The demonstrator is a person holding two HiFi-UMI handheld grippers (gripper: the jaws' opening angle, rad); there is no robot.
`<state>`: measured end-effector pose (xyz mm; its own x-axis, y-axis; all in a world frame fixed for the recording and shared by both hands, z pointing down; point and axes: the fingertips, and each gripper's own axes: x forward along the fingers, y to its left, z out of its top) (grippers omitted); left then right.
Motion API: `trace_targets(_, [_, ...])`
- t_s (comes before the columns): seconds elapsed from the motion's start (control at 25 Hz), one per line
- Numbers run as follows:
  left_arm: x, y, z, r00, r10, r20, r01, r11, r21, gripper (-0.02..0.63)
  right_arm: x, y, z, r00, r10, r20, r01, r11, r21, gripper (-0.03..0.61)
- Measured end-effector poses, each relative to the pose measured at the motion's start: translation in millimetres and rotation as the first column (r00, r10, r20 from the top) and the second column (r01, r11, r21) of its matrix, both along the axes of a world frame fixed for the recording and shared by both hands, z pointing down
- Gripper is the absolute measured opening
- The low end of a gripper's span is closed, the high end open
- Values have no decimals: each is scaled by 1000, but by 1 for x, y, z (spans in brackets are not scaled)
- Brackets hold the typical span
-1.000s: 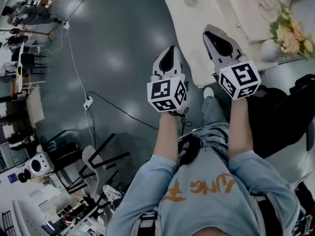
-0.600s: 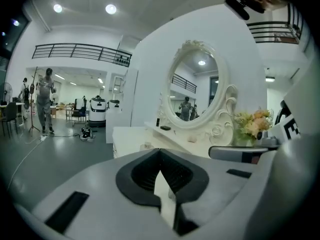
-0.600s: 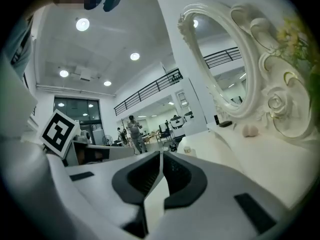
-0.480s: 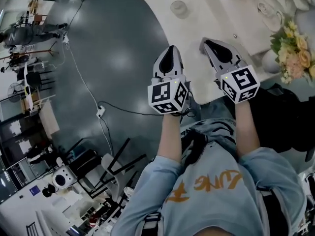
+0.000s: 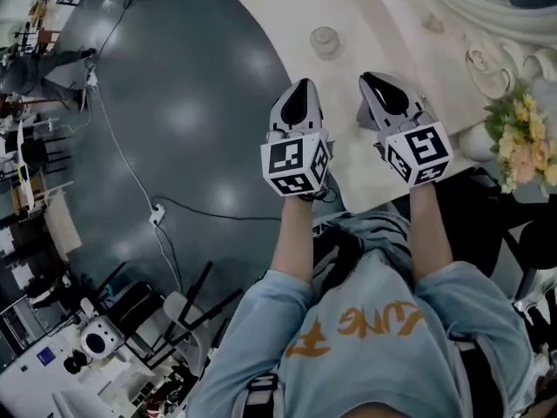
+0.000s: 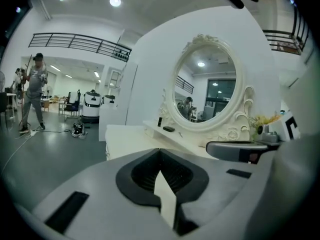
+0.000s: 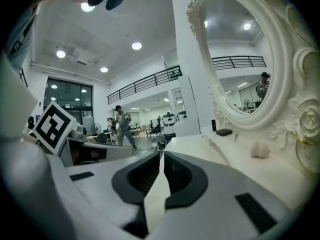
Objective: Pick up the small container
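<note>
Left gripper [image 5: 299, 94] & right gripper [image 5: 376, 84] are both clenched, nothing btwn the jaws, side by side at the near edge of the table [image 5: 370, 11]. The small container [image 5: 325, 42], a clear round one, sits on the tabletop just ahead of the tips, untouched. Step looks like the approach, no pickup yet. Next move: one gripper must open up, reach fwd & straddle the container w/o knocking it. Mirror [image 7: 235, 59] & flowers [image 5: 522, 138] stand off to the right, well apart. Nothing seems to block the way.
</note>
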<state>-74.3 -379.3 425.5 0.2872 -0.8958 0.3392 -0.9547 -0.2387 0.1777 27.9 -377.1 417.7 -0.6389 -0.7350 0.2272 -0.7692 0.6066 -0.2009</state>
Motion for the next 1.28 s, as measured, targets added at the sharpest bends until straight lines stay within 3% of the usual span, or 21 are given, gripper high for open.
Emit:
trace_targets(0.28, [-12, -16, 33, 999, 54, -5, -55, 995, -80, 21, -23, -29, 34, 998, 16, -55, -18, 999, -32, 49])
trace_targets(0.4, [-21, -27, 42, 998, 60, -5, -61, 992, -106, 21, -39, -44, 44, 997, -16, -70, 13, 999, -45, 184])
trace_targets(0.56, [-32, -35, 53, 998, 61, -9, -61, 990, -128, 21, -59, -64, 62, 989, -62, -133, 56, 997, -52, 243])
trace_targets(0.72, [-42, -38, 65, 998, 60, -18, -62, 986, -153, 21, -62, -85, 79, 978, -18, -209, 9, 999, -44, 298])
trace_targets(0.84, [-52, -46, 69, 998, 57, -27, -61, 983, -171, 21, -68, -104, 88, 971, 2, -240, -15, 998, -54, 315])
trace_targets(1.28, [-70, -45, 73, 994, 51, -94, -67, 982, -177, 21, -91, -127, 115, 979, -25, -201, 1, 993, -116, 327])
